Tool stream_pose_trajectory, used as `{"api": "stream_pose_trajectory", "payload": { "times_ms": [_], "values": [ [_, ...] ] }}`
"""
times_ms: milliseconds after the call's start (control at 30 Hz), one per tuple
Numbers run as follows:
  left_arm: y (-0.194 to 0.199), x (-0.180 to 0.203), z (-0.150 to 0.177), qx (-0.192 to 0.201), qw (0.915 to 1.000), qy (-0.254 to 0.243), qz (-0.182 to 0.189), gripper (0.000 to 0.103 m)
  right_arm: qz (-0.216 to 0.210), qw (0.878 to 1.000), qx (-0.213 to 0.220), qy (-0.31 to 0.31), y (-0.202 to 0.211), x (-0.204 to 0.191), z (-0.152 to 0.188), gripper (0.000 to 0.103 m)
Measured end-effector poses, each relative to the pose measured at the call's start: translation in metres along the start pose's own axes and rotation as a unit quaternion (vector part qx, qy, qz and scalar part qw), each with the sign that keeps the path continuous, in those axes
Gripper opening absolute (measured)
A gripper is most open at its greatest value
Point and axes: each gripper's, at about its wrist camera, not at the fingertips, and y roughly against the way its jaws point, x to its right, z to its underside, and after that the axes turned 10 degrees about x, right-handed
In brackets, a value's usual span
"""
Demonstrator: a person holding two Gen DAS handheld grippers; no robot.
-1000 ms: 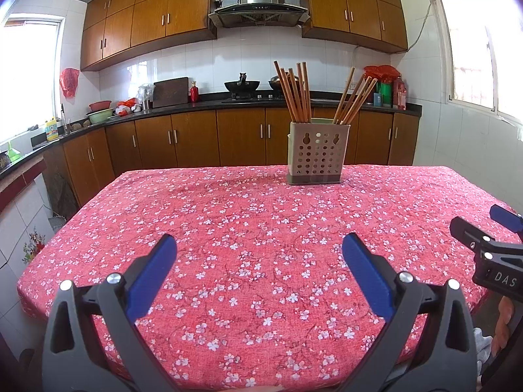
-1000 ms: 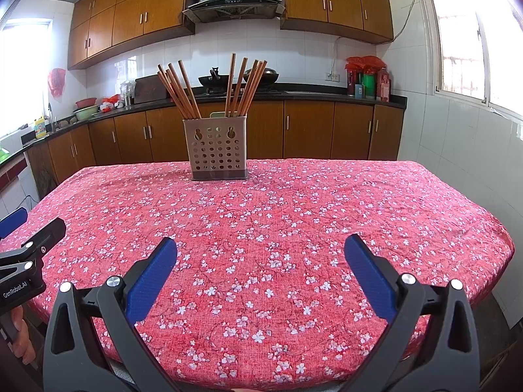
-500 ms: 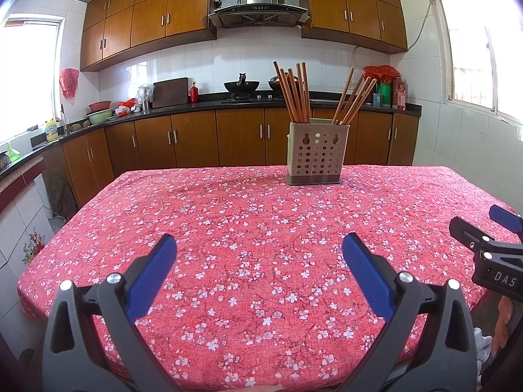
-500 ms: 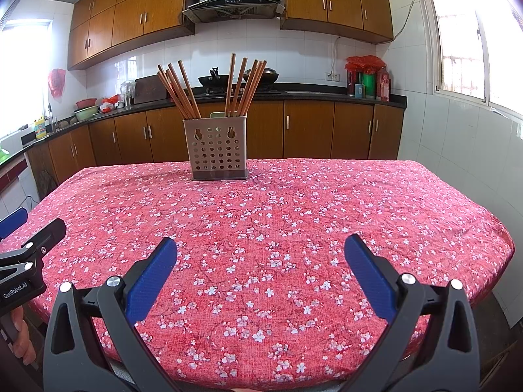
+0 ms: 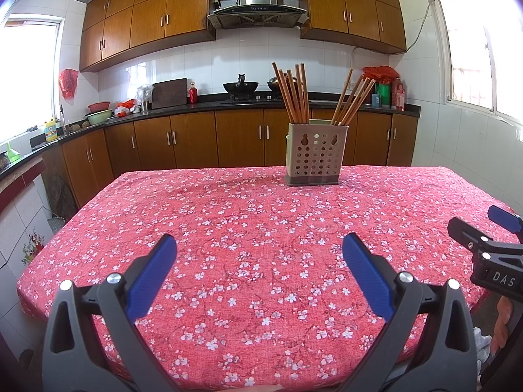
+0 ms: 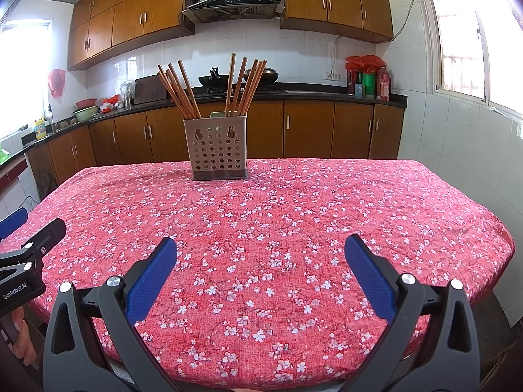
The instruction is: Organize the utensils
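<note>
A beige perforated utensil holder stands upright at the far side of the table. Several wooden chopsticks lean in its left compartment, and several more chopsticks lean in its right one. My left gripper hovers open over the near table edge, far short of the holder, with nothing between its blue pads. Beside it, my right gripper is open and holds nothing. Each gripper shows at the edge of the other's view: right gripper, left gripper.
The table wears a red cloth with white blossoms. Brown cabinets and a dark counter with a wok, bowls and bottles run behind it. A hand holds the left gripper's handle.
</note>
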Motion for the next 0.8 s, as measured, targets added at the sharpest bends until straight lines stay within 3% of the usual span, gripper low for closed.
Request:
{"api": "stream_pose_trajectory", "payload": {
  "times_ms": [800],
  "values": [
    [-0.0015, 0.001, -0.001, -0.001, 1.0, 0.0, 0.002, 0.099, 0.0, 1.0, 0.0, 0.0, -0.0001, 0.0009, 0.0004, 0.101]
  ]
}}
